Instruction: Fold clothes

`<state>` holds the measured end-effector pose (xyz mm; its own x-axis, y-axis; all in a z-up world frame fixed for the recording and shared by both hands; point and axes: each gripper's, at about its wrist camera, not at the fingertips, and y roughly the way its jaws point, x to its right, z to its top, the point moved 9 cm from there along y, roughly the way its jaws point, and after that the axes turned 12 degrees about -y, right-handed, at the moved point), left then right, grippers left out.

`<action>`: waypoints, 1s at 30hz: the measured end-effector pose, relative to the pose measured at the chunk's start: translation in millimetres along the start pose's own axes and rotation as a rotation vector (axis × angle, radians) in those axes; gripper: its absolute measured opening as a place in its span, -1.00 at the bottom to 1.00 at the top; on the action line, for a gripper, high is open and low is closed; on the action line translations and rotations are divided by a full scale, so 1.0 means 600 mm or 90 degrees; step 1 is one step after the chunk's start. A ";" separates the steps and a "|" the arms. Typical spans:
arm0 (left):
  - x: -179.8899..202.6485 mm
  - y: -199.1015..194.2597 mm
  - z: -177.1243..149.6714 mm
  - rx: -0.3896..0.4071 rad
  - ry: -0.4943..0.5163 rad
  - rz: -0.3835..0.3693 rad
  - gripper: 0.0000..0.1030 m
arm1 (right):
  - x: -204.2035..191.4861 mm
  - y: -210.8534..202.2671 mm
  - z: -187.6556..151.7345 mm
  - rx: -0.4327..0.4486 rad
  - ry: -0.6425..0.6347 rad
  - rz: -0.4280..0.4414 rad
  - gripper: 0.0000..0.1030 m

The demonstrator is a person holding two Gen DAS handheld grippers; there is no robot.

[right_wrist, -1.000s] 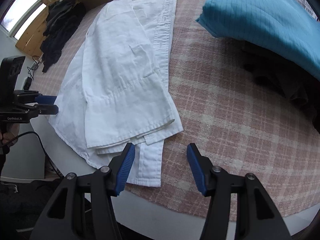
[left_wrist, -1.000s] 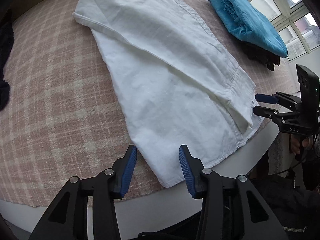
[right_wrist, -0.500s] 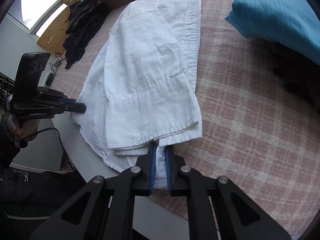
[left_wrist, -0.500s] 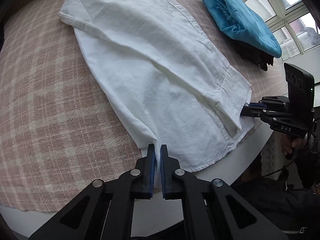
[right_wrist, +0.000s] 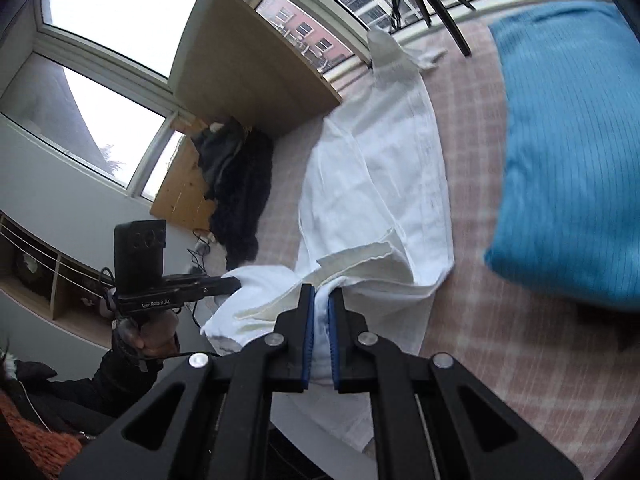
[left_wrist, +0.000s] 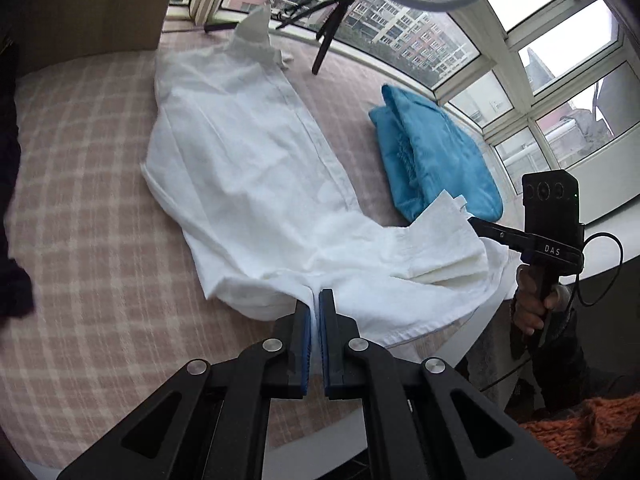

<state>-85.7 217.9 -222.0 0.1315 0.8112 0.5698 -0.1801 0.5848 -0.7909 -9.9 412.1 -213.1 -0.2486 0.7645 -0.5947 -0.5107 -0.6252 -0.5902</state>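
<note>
Left wrist view first: the left gripper point(left_wrist: 314, 306) sits at the bottom centre of the frame, jaws pinched tight on the near hem of the white shirt point(left_wrist: 248, 168), a thin fold of cloth caught between the blue pads. That shirt runs from the lower middle up toward the upper centre, stretched long across the pink plaid cover point(left_wrist: 80, 208), its collar end up by the window sill. Its near end is off the cover, bunched and sagging between the two grippers. Over at the right edge, the right gripper point(left_wrist: 474, 222) comes in from the side, clamped on the other hem corner, with a hand point(left_wrist: 532, 300) wrapped round its handle. Just beyond that corner, a blue garment point(left_wrist: 432, 164) lies in a heap at centre right, apart from the shirt. A black tripod leg point(left_wrist: 326, 36) rests near the collar at the top.

Now the right wrist view: right gripper point(right_wrist: 321, 304) at bottom centre, closed on layered white cloth that bulges between its pads. The shirt point(right_wrist: 372, 168) climbs up the middle of the frame. At lower left the left gripper point(right_wrist: 230, 284) bites the shirt's other corner, the hand point(right_wrist: 156, 332) below it. Dark clothes point(right_wrist: 236, 184) are piled at centre left against a wooden board point(right_wrist: 248, 64), and the blue garment point(right_wrist: 568, 152) fills the right side.
</note>
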 end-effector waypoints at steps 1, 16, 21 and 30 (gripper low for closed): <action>-0.003 -0.003 0.014 0.001 -0.001 -0.001 -0.94 | 0.001 -0.006 0.022 0.006 -0.007 -0.007 -0.87; -0.035 0.039 0.009 -0.054 0.042 0.021 -0.93 | 0.012 0.059 -0.146 -0.040 0.131 -0.007 -0.86; -0.047 0.050 0.014 -0.081 0.035 0.014 -0.93 | 0.004 0.095 -0.193 -0.063 0.141 -0.042 -0.86; -0.051 0.049 0.009 -0.099 0.026 -0.016 -0.93 | 0.024 0.053 -0.125 0.016 0.176 -0.081 -0.86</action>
<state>-100.0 210.3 -261.2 0.1734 0.7941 0.5825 -0.0242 0.5948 -0.8035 32.4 391.5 -281.3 0.0501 0.7627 -0.6449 -0.5449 -0.5202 -0.6576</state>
